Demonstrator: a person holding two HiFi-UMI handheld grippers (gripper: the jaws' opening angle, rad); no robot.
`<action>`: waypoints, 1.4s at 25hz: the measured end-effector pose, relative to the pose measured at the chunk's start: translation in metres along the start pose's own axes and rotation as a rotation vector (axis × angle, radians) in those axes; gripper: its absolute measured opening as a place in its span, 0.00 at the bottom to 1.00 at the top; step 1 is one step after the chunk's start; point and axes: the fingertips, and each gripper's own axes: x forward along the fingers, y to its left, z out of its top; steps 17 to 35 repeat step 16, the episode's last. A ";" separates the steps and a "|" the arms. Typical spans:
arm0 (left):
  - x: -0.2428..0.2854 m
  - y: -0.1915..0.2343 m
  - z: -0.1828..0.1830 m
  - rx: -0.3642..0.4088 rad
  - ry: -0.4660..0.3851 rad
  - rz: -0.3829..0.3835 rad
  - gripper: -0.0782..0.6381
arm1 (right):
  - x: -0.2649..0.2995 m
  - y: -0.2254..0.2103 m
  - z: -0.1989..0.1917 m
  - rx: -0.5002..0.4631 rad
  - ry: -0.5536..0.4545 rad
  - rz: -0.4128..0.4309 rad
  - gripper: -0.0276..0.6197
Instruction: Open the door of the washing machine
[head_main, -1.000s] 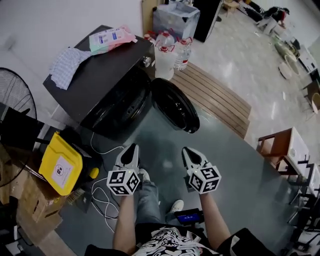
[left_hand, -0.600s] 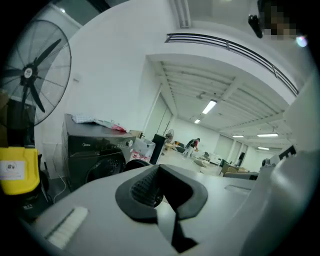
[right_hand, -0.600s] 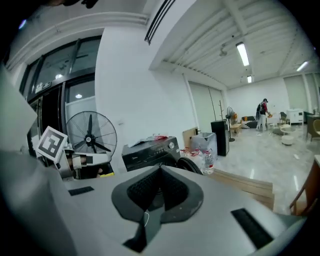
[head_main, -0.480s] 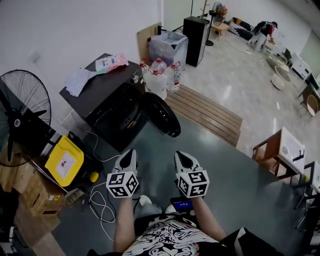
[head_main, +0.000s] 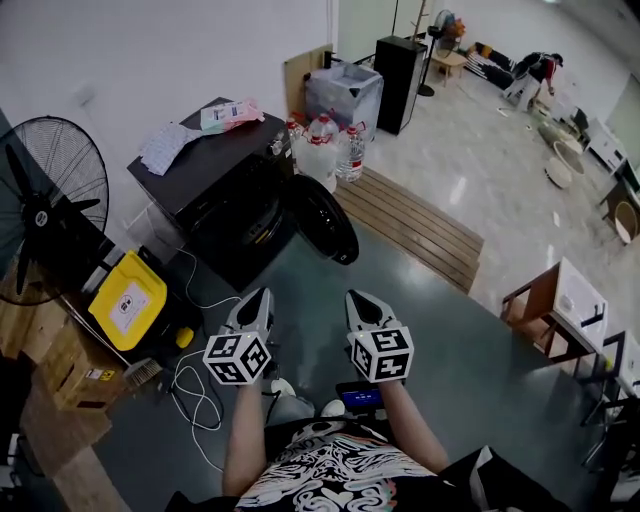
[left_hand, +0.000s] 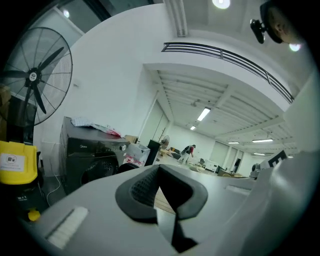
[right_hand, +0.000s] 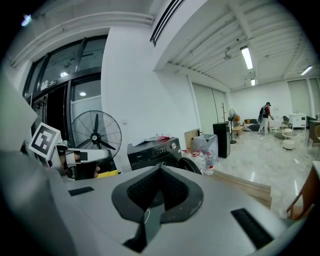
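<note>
Shows a black washer (head_main: 225, 200) against the white wall, its round door (head_main: 322, 220) already swung wide open and standing out over the grey floor (head_main: 440, 330) on the side toward the bottles (head_main: 322, 140). Puts the left gripper (head_main: 262, 294) and the right gripper (head_main: 355, 297) side by side above the floor, near the lower edge of the head view, well apart from the washer and touching nothing. Finds both pairs of jaws pressed together and empty: the left gripper (left_hand: 159, 171) and the right gripper (right_hand: 160, 171) each close pad against pad with nothing between. Places a checked cloth (head_main: 165, 145) near the wall edge of the washer's top and a pink packet (head_main: 232, 113) at its far corner. Sets 1 black fan (head_main: 50, 190) left of the washer, with a yellow can (head_main: 128, 305) on the floor below it and a white cable (head_main: 195, 395) looping beside that. Lays wooden slats (head_main: 420, 225) on the floor right of the door.
</note>
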 end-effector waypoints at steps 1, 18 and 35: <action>-0.001 -0.001 -0.001 -0.008 0.002 -0.004 0.11 | -0.001 0.000 0.000 0.001 0.001 0.002 0.05; 0.009 0.017 -0.006 0.039 0.024 0.054 0.11 | 0.013 -0.009 -0.003 0.004 0.016 -0.001 0.05; 0.009 0.017 -0.006 0.039 0.024 0.054 0.11 | 0.013 -0.009 -0.003 0.004 0.016 -0.001 0.05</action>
